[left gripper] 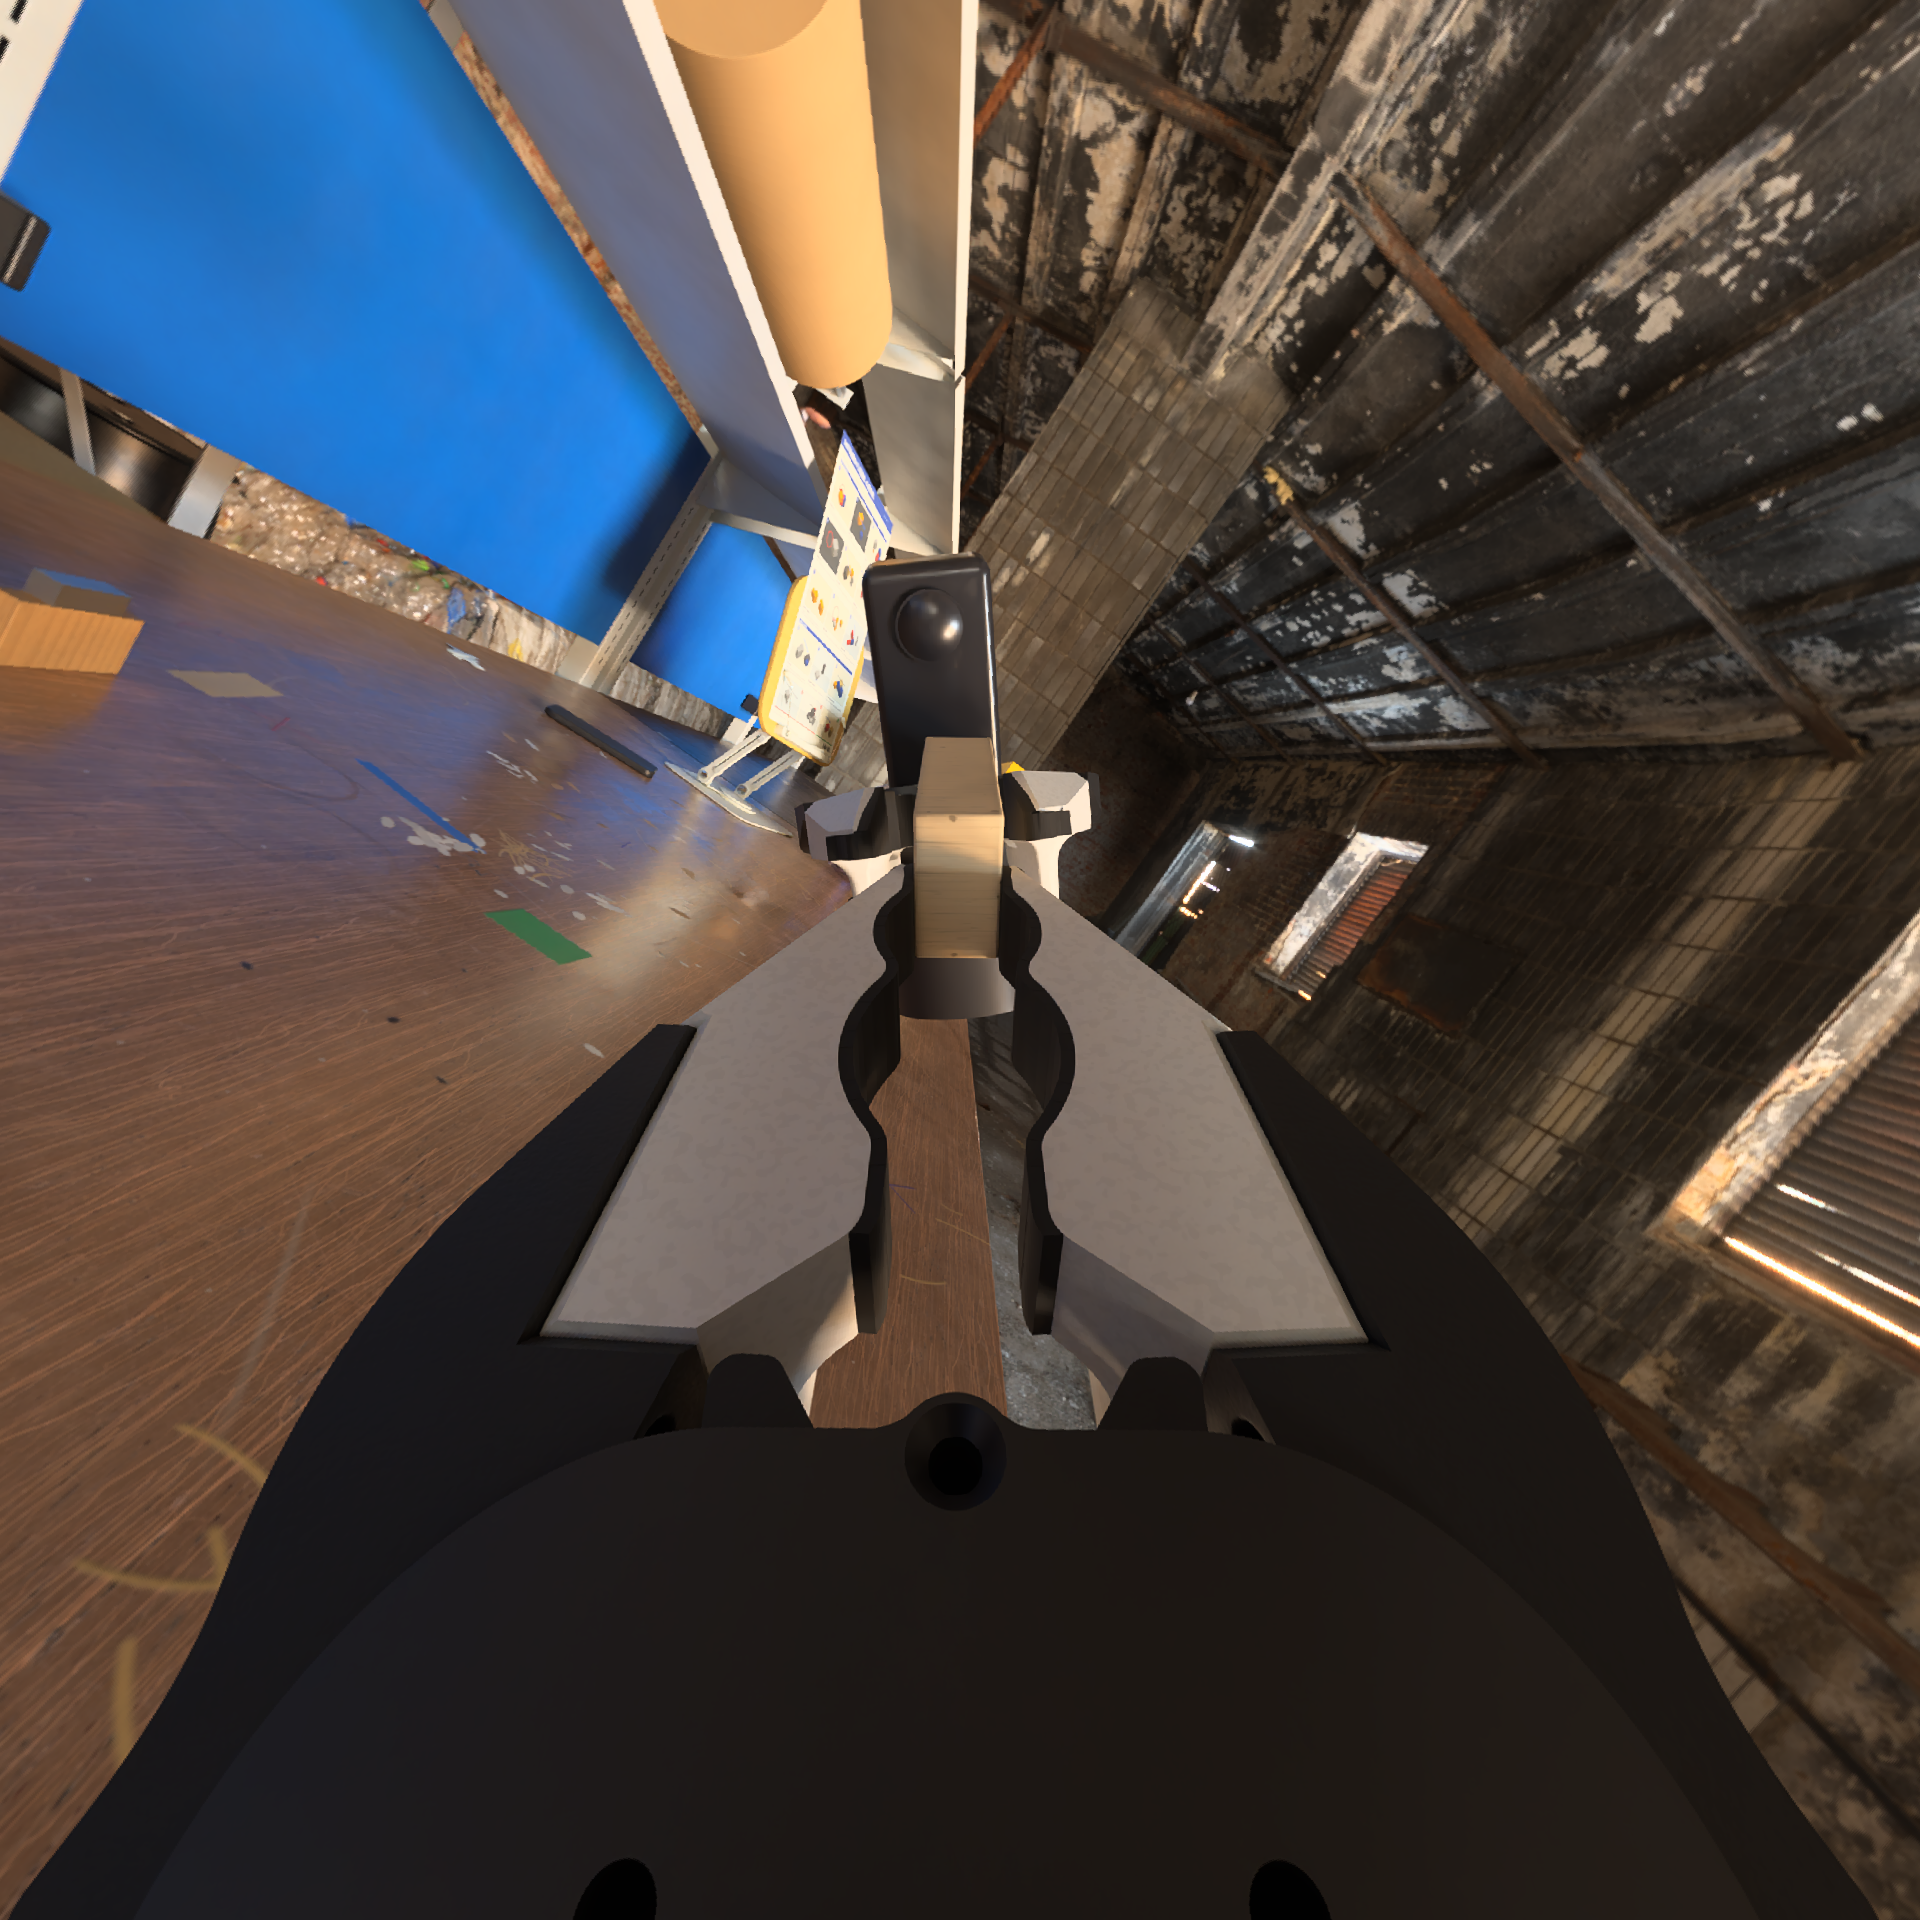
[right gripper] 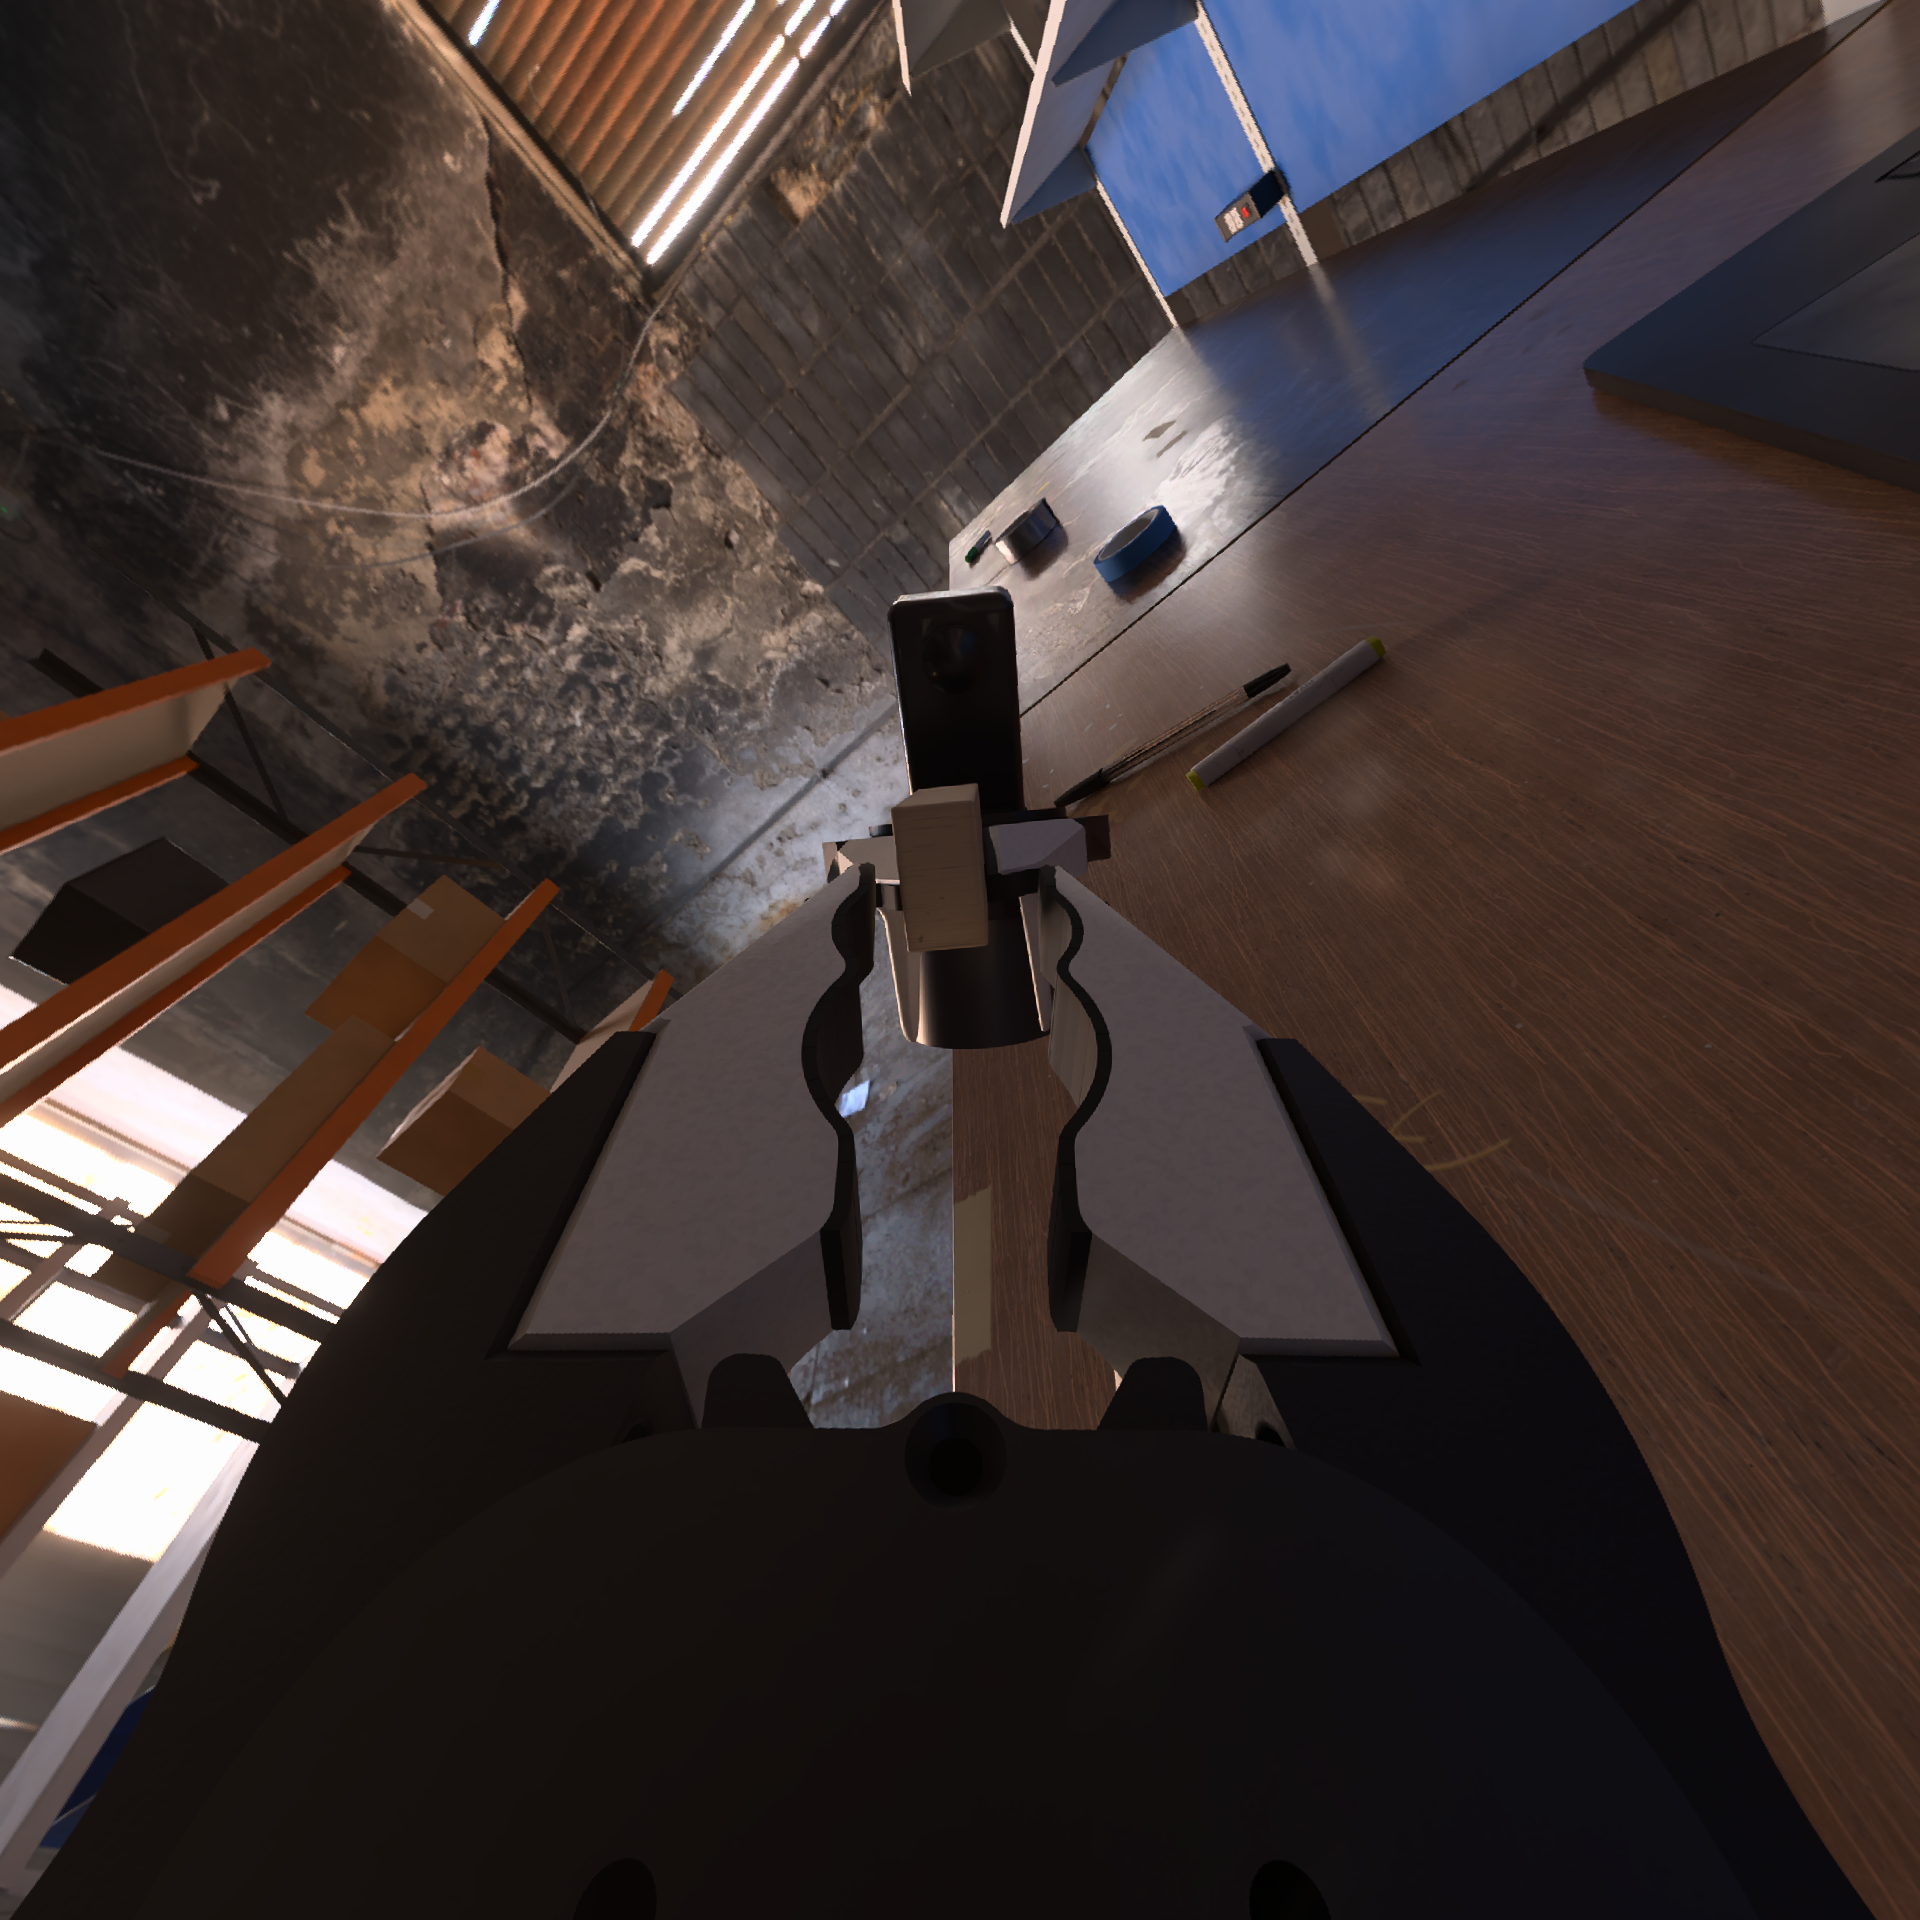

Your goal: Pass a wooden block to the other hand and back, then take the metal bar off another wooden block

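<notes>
A pale wooden block [left gripper: 956, 873] is held in the air between my two grippers, which face each other past the table's edge. My left gripper [left gripper: 956, 904] is shut on the block's near end, with its fingers tight against the sides. In the right wrist view the same block [right gripper: 940, 873] sits between the fingers of my right gripper [right gripper: 956, 883], which stand wider than the block, open around it. The right gripper [left gripper: 951, 816] also shows beyond the block in the left wrist view. A second wooden block [left gripper: 62, 634] with a grey bar [left gripper: 73, 590] on top lies far left on the table.
The wooden table [left gripper: 260, 935] carries a black pen [left gripper: 603, 740], a yellow-framed sheet on a stand [left gripper: 821, 634] and a green tape mark [left gripper: 538, 935]. In the right wrist view it carries a blue tape roll [right gripper: 1135, 545], a grey roll [right gripper: 1029, 530], a marker [right gripper: 1288, 727] and a dark tray [right gripper: 1787, 343].
</notes>
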